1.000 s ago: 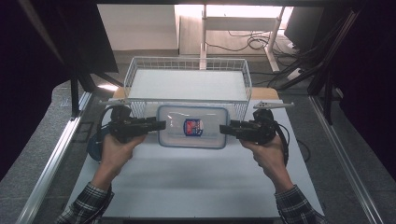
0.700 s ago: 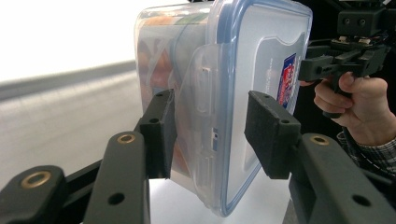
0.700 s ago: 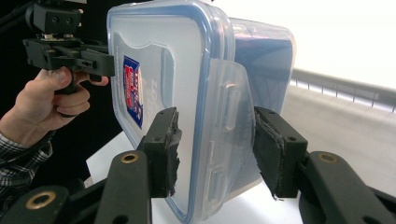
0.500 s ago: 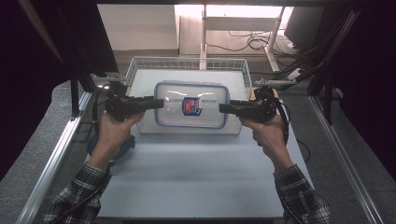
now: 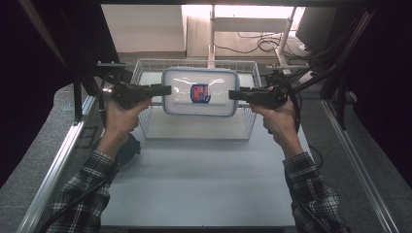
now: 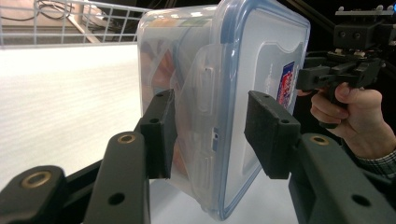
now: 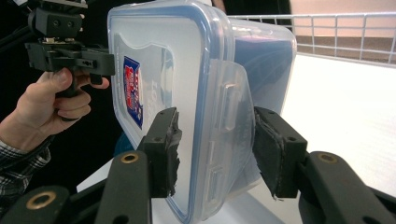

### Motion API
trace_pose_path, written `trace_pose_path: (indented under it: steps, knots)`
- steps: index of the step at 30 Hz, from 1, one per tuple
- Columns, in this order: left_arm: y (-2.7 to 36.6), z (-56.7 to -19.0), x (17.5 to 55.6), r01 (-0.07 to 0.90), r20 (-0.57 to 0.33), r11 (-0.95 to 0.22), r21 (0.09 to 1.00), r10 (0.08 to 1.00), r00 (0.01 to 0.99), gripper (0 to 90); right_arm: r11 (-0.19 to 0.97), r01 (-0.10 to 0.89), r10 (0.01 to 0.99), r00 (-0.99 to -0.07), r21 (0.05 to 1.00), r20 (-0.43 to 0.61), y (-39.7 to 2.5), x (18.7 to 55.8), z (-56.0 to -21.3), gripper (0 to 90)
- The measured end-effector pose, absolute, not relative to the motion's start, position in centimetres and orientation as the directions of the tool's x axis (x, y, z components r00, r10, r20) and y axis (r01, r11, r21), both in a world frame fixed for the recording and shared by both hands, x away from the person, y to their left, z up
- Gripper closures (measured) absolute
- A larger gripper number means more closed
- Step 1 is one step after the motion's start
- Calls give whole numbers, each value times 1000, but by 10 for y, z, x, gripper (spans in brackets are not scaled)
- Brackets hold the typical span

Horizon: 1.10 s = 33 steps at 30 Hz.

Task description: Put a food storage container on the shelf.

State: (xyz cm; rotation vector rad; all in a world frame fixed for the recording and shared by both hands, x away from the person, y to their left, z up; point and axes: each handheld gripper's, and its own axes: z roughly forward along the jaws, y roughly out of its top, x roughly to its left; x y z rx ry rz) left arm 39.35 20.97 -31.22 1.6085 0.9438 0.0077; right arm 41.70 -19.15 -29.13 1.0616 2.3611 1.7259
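A clear plastic food container (image 5: pixel 199 92) with a blue-sealed lid and a red and blue label hangs in the air above the wire basket (image 5: pixel 194 132). My left gripper (image 5: pixel 167 90) is shut on its left end and my right gripper (image 5: pixel 232 94) on its right end. In the left gripper view the pads (image 6: pixel 161 130) clamp the side latch of the container (image 6: pixel 243 70), with the right gripper (image 6: pixel 327 77) beyond. The right gripper view has the container (image 7: pixel 187 60) pinched at its latch by that gripper (image 7: pixel 215 144), and the left gripper (image 7: pixel 100 63) at the far end.
The basket stands at the far end of the white table (image 5: pixel 204 179), its floor bare. A blue round object (image 5: pixel 130 148) lies under the left forearm. Metal rails (image 5: pixel 58 160) run along both table sides, and cables lie behind the basket.
Both grippers have lifted the container off the table and carried it away from the person, from in front of the basket to above it.
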Motion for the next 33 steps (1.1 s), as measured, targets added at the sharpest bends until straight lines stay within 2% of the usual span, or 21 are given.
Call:
trace_pose_path:
  steps: [19, 33]
  knots:
    - [221, -319, 433, 605, -517, 59, 794, 588, 622, 531, 129, 560, 550, -727, 818, 411, -176, 464, -298, 517]
    - [214, -318, 437, 596, -476, 33, 802, 637, 606, 493, 107, 587, 579, -693, 803, 430, -172, 472, -300, 480]
